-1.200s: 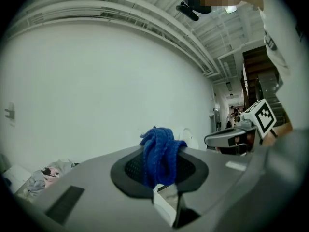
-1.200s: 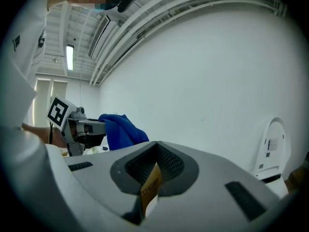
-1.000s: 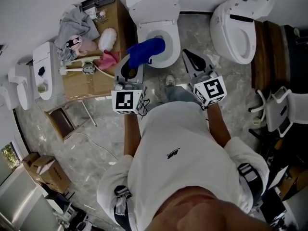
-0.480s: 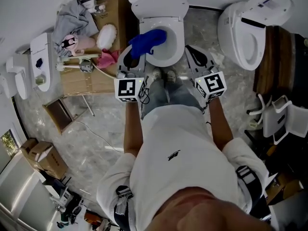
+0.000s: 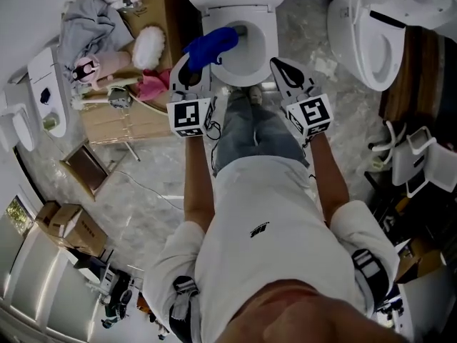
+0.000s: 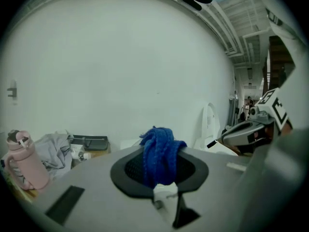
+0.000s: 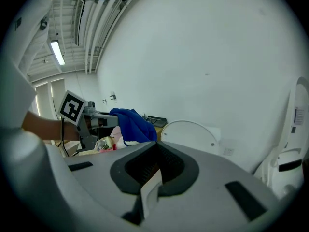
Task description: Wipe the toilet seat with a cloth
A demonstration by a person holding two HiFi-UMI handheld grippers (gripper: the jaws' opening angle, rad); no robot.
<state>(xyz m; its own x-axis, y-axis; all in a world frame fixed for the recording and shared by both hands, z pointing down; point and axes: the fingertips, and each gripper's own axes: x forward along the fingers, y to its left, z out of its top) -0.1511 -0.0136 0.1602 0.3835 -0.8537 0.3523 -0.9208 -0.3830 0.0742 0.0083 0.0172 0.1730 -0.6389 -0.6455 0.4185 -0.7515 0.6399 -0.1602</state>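
Observation:
A white toilet (image 5: 239, 6) stands at the top middle of the head view with its lid (image 7: 190, 132) raised. My left gripper (image 5: 191, 59) is shut on a blue cloth (image 5: 211, 43), which hangs over the left side of the seat and bowl. In the left gripper view the cloth (image 6: 159, 144) bunches up between the jaws of the left gripper (image 6: 163, 170). My right gripper (image 5: 275, 63) is beside the bowl's right rim. It is shut with nothing in it. The right gripper view shows its jaws (image 7: 155, 144) closed, with the cloth (image 7: 133, 124) to the left.
A second toilet (image 5: 378, 27) stands at the upper right. Left of the toilet, a cardboard stand (image 5: 121, 123) holds grey clothing (image 5: 82, 27), a pink bottle (image 5: 89, 70) and a white duster (image 5: 150, 48). The person's legs (image 5: 253, 127) stand in front of the bowl. Boxes (image 5: 71, 227) lie lower left.
The person has stepped closer to the toilet, and both grippers have moved forward with them. The blue cloth stays in the left gripper over the left side of the bowl.

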